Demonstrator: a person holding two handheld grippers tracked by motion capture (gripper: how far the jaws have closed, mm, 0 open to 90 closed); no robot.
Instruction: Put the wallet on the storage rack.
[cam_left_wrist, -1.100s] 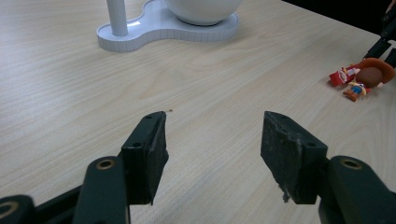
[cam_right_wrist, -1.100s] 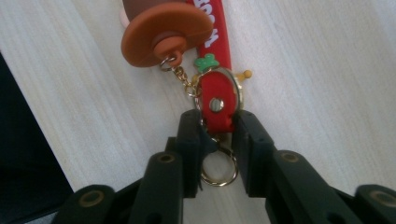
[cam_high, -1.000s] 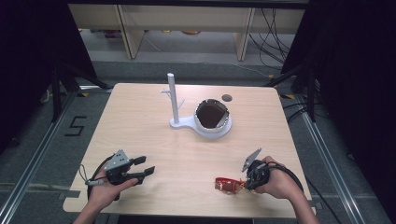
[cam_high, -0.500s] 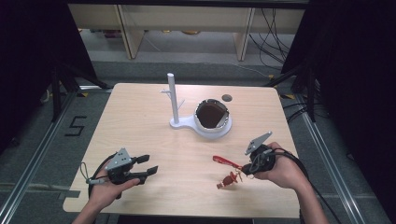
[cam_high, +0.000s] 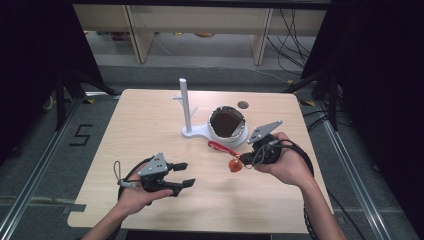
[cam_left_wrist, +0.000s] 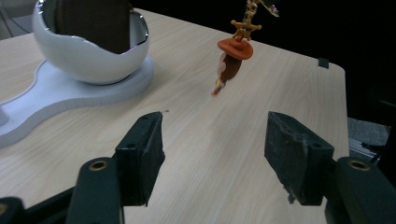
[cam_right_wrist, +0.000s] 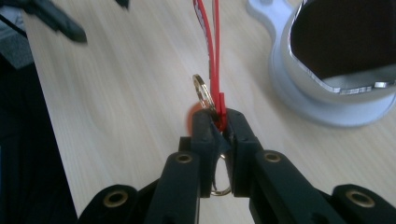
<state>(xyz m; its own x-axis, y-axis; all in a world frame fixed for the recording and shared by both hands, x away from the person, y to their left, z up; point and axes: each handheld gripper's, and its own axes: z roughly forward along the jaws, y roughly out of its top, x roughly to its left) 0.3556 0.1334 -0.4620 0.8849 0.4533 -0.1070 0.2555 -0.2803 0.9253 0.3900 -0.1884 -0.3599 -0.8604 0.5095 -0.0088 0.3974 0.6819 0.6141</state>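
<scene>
Two black jaws of the left tongs (cam_left_wrist: 212, 161) stand wide apart with nothing between them above the wooden tabletop (cam_left_wrist: 196, 135), an orange charm (cam_left_wrist: 232, 58) dangling beyond them, a white egg-shaped holder (cam_left_wrist: 91, 44) at upper left.

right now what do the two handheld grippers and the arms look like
Both are black two-jaw tools. The left gripper and right gripper each carry a grey three-cornered plate on top, and black cable trails from each. Seen close up, the jaws end in blocky black pads with brass-coloured pivot rivets. Both forearms are bare, no sleeves showing.

Red strap (cam_right_wrist: 210, 42) cut off by top edge, orange charm (cam_right_wrist: 190, 116) behind jaws
</scene>
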